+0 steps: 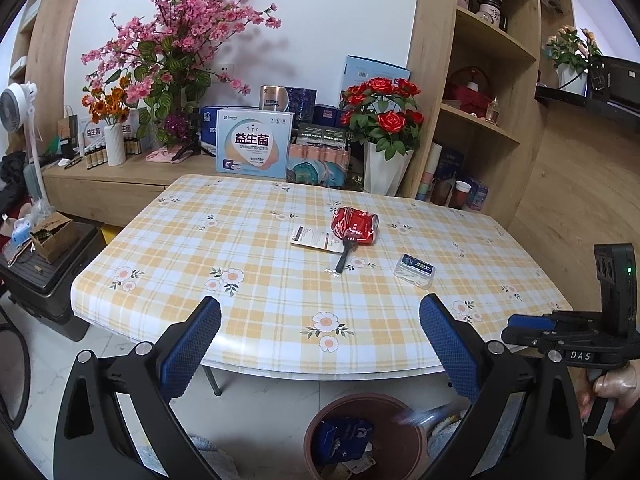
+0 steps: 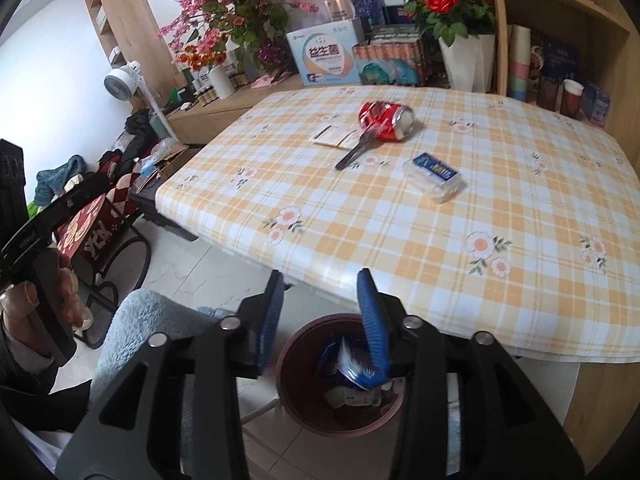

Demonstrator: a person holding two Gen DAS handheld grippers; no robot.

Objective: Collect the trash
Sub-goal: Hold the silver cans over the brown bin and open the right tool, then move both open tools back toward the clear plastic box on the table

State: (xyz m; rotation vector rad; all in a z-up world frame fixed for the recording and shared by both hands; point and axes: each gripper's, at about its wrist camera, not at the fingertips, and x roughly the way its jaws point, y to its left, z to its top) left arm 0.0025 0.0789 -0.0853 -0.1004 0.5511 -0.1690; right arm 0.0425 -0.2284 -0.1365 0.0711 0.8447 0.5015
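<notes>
A crushed red can (image 1: 355, 224) (image 2: 385, 120), a black plastic fork (image 1: 345, 258) (image 2: 354, 154), a white card (image 1: 314, 237) (image 2: 333, 136) and a clear box with a blue label (image 1: 415, 271) (image 2: 435, 178) lie on the checked table (image 1: 240, 264) (image 2: 520, 240). A brown bin (image 1: 362, 436) (image 2: 340, 380) stands on the floor at the table's near edge, holding blue wrappers. My left gripper (image 1: 320, 344) is open and empty over the table edge. My right gripper (image 2: 320, 316) is open above the bin; a blurred blue-white wrapper (image 2: 356, 368) (image 1: 424, 416) is below it, in the bin's mouth.
A low wooden counter (image 1: 120, 176) behind the table carries flower vases, boxes and bottles. Shelves (image 1: 480, 80) stand at the right. A black crate (image 1: 44, 276) with a cardboard box and a white fan (image 1: 18, 108) are at the left. A chair (image 2: 100, 248) stands left of the bin.
</notes>
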